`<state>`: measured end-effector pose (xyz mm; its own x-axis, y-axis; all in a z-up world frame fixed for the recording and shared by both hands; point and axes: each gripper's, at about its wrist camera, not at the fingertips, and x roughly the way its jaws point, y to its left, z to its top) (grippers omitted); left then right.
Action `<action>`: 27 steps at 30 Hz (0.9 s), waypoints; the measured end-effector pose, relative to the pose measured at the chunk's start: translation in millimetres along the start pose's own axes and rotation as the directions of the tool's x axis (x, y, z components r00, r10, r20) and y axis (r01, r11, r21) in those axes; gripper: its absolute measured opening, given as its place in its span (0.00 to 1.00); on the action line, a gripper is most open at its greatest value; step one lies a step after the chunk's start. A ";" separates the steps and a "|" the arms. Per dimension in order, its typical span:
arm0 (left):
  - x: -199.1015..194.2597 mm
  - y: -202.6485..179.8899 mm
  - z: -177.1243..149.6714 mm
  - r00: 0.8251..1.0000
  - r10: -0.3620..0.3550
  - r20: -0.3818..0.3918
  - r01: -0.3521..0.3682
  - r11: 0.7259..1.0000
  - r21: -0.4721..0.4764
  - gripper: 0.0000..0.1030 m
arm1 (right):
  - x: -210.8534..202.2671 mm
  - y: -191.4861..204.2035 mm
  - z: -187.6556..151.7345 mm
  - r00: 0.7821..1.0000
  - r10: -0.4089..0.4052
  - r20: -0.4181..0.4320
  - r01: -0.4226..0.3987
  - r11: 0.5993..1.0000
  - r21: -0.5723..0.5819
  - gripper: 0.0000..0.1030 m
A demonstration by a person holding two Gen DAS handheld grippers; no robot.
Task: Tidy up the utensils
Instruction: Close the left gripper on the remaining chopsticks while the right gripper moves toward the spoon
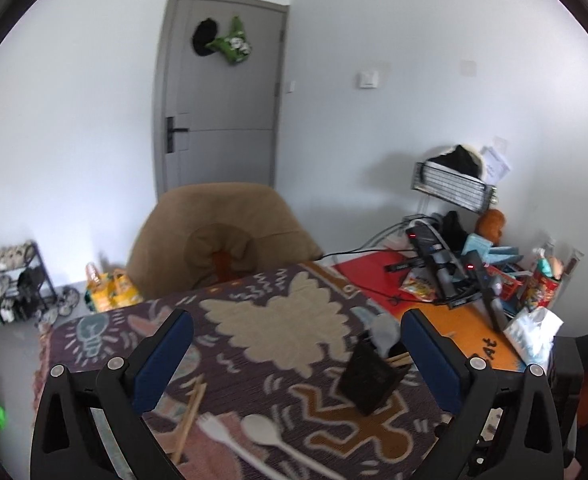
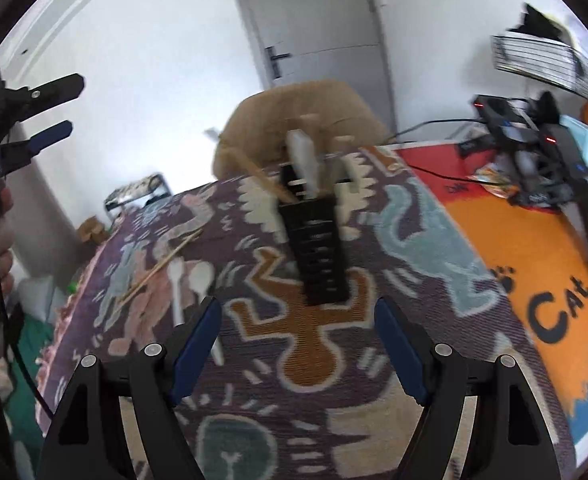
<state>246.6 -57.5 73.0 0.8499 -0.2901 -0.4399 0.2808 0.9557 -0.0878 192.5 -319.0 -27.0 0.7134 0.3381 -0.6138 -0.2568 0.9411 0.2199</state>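
A black slotted utensil holder (image 2: pixel 320 252) stands on the patterned cloth, with chopsticks and pale utensils sticking out of its top; it also shows in the left wrist view (image 1: pixel 368 376). On the cloth to its left lie a white spoon (image 1: pixel 265 434), a white fork (image 1: pixel 217 432) and wooden chopsticks (image 1: pixel 191 416); in the right wrist view the spoon (image 2: pixel 201 280), fork (image 2: pixel 177 286) and chopsticks (image 2: pixel 161 266) lie together. My left gripper (image 1: pixel 296 356) is open and empty above them. My right gripper (image 2: pixel 296 336) is open and empty, just short of the holder.
The table carries a patterned cloth (image 1: pixel 294 320) and an orange cat mat (image 2: pixel 542 276). Black devices with cables (image 1: pixel 442 264), snack packets and a tissue pack (image 1: pixel 534 332) crowd the right end. A tan chair (image 1: pixel 221 232) stands behind the table.
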 end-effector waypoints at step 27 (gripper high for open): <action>14.3 115.7 -109.0 0.948 0.078 -0.307 -0.140 0.973 -0.184 0.33 | 82.1 68.6 0.4 0.967 0.105 -0.232 -0.128 0.988 -0.086 0.44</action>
<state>242.7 54.2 -40.9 0.6910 -0.1856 -0.6986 0.0723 0.9794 -0.1886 233.7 -226.6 -62.0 0.5120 0.4255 -0.7462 -0.4007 0.8867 0.2307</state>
